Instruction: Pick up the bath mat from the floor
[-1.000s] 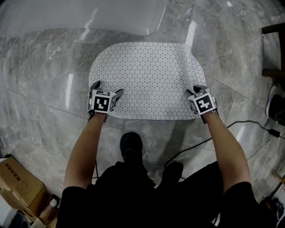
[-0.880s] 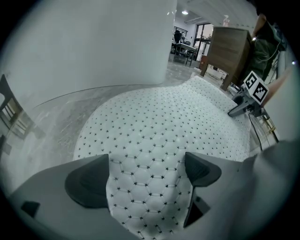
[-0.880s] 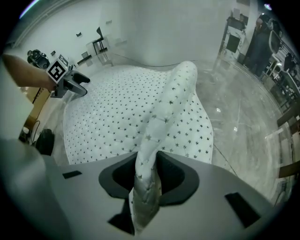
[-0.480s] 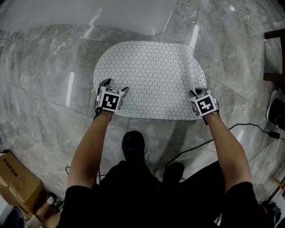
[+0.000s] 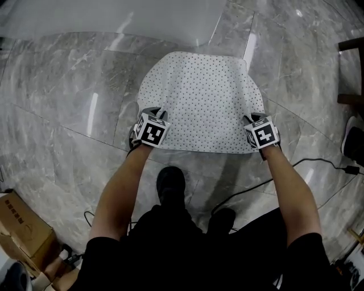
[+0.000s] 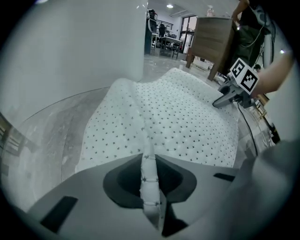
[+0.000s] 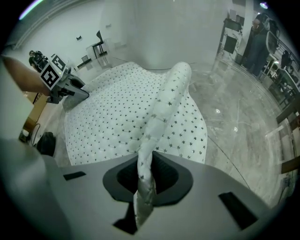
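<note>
One bath mat [image 5: 205,96], two grippers [image 5: 154,112] [image 5: 253,117], one cardboard box [image 5: 23,228].

Glossy grey marble-pattern tile floor [image 5: 62,113], streaked with light reflections. At centre, directly on the tiles: white bath mat [image 5: 202,96] with small dark star print, far end down on the floor, near edge gathered into raised folds at both corners. Just beyond the mat's far end: curved white fixture base [image 5: 114,17]. Right of the mat: black cable [image 5: 324,160] trailing across the tiles. Lower left: cardboard box [image 5: 20,227]. Right edge: dark wooden furniture [image 5: 350,68].
</note>
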Demonstrator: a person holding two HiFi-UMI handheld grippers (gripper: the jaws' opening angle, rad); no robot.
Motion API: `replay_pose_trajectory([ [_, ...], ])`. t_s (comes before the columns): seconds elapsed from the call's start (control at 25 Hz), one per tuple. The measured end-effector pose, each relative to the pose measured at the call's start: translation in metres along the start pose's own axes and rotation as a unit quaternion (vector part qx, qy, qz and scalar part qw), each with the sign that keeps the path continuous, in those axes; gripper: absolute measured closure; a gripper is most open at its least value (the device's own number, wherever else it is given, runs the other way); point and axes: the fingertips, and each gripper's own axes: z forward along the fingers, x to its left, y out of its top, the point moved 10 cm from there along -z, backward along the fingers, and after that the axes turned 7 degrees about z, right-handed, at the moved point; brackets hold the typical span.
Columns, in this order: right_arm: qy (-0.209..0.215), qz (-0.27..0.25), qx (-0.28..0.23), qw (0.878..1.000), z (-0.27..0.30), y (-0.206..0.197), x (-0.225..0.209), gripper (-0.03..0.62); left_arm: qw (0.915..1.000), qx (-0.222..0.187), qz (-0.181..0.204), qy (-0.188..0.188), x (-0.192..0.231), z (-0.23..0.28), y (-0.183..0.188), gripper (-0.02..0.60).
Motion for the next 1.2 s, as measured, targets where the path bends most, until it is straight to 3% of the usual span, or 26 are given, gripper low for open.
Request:
replay_pose_trajectory([
  [0.24,0.046,0.017,-0.017,0.999,-0.018,0.01,-0.003,0.553,0.9978,-0.042,-0.042,-0.03,0.011,-0.023,0.0,0.536],
  [0.4,0.073,0.03,-0.043,0.996,-0.034,0.019,-0.011,0.553,0.9957,-0.072,-0.053,-0.025,0.015,-0.036,0.01,0.54],
  [0.6,0.081,0.031,-0.064,0.994,-0.048,0.027,-0.015,0.554,0.993,-0.101,-0.057,-0.022,0.022,-0.05,0.02,0.541],
  [0.92,0.083,0.042,-0.068,0.993,-0.059,0.028,-0.024,0.554,0.9851,-0.153,-0.051,-0.06,0.011,-0.066,0.031,0.54],
  [1.08,0.083,0.043,-0.076,0.993,-0.057,0.031,-0.023,0.554,0.9826,-0.163,-0.069,-0.055,0.015,-0.07,0.036,0.54],
  [1.2,0.081,0.041,-0.079,0.993,-0.051,0.035,-0.016,0.554,0.9808,-0.181,-0.052,-0.051,0.013,-0.078,0.043,0.54],
])
